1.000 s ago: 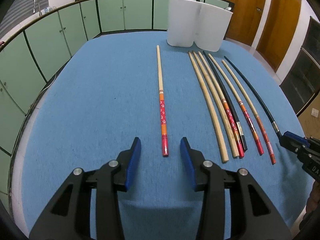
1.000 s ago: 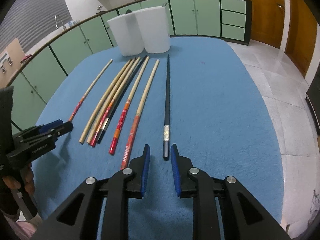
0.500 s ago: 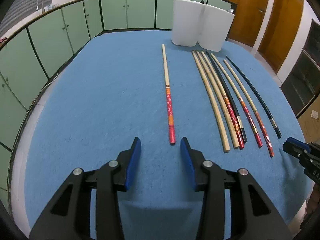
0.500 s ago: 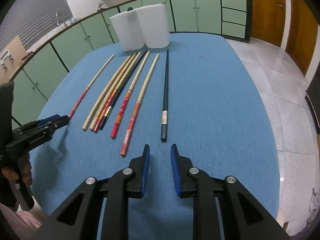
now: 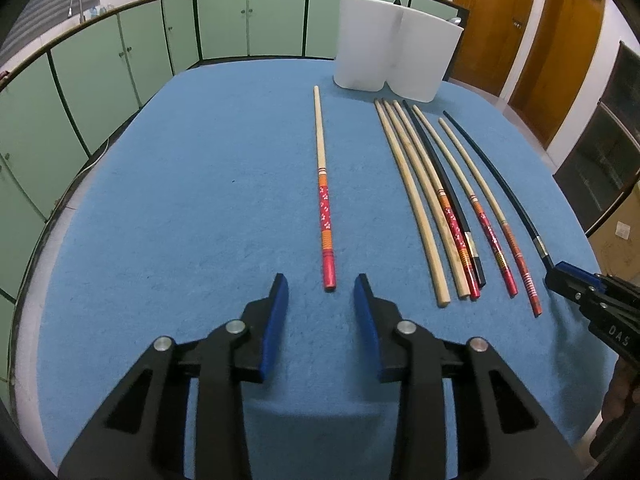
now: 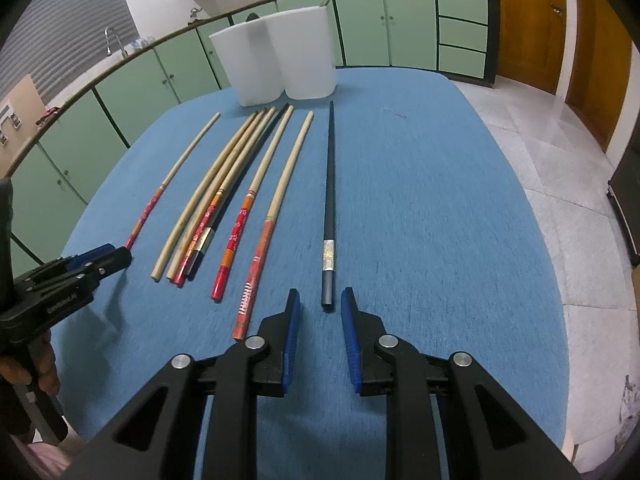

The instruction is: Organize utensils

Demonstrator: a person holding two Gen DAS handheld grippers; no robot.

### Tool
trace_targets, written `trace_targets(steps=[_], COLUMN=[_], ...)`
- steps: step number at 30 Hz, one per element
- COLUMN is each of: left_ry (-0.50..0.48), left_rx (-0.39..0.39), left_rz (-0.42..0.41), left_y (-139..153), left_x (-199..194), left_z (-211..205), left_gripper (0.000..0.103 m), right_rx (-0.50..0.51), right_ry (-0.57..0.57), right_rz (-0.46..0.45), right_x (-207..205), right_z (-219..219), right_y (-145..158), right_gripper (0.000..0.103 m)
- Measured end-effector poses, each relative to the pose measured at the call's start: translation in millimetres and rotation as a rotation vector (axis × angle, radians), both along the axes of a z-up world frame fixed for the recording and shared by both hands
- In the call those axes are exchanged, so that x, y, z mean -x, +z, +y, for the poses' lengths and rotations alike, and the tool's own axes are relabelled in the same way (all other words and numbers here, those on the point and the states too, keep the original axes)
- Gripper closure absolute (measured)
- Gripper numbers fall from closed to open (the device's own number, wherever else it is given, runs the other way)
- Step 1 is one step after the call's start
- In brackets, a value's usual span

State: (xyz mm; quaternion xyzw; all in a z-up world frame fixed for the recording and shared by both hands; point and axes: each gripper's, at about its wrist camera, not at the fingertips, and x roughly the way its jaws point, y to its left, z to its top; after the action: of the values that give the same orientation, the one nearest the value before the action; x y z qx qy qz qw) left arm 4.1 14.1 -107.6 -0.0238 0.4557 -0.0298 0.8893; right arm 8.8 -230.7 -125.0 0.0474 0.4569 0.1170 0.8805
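Eight chopsticks lie on the blue table (image 5: 160,200), tips toward the white holder (image 5: 396,44) at the far edge. The left gripper (image 5: 322,294), jaws just narrowing, empty, faces the lone red chopstick (image 5: 324,200). The right gripper (image 6: 320,306), narrow and empty, faces the black chopstick (image 6: 329,200); a cluster (image 6: 216,196) lies between.

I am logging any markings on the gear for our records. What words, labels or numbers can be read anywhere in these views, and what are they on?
"DA5": white lettering on the black body of the right gripper, seen from the left wrist view; it may be cut off.
Embossed lettering on the body of the left gripper, seen from the right wrist view: too faint to read.
Silver band on the black chopstick: patterned, no legible text.
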Motion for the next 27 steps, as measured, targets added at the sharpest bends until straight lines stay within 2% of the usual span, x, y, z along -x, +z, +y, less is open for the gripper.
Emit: trace_targets(steps=[4,7,9,12,18,27], left_ry=[0.001,-0.007,-0.014,-0.011,-0.016,-0.042], left_rx=[-0.001,-0.005,-0.004,-0.023,-0.025,-0.055], left_rz=[-0.006,-0.007,-0.007,-0.011,-0.01,-0.168], left_y=[-0.9,-1.7,-1.9,-2.1,9.4,74.7], left_x=[-3.6,-6.5,-7.5,-6.6,-6.5,4.5], left_z=[-2.7,-5.7,-8.8,-13.0,-11.9,-14.8], left_gripper=[0.074,0.088,0.097,0.097,0.098,0.098], right_rx=[0.001,0.007,0.022,0.056,0.055,0.044], right_ry=[-0.002,-0.002,-0.006,-0.009,-0.015,-0.019], right_rz=[-0.01,-0.022,-0.033,-0.052,-0.059,-0.165], right_x=[-1.0,-1.2,-1.5,-2.1,-1.2,5.1], right_z=[0.0,0.4,0.9,2.6,-0.9,-15.8], right_y=[-0.5,-0.9,-1.7,-2.1,9.5,68.6], right_gripper=[0.083,0.083,0.089,0.096,0.097,0.097])
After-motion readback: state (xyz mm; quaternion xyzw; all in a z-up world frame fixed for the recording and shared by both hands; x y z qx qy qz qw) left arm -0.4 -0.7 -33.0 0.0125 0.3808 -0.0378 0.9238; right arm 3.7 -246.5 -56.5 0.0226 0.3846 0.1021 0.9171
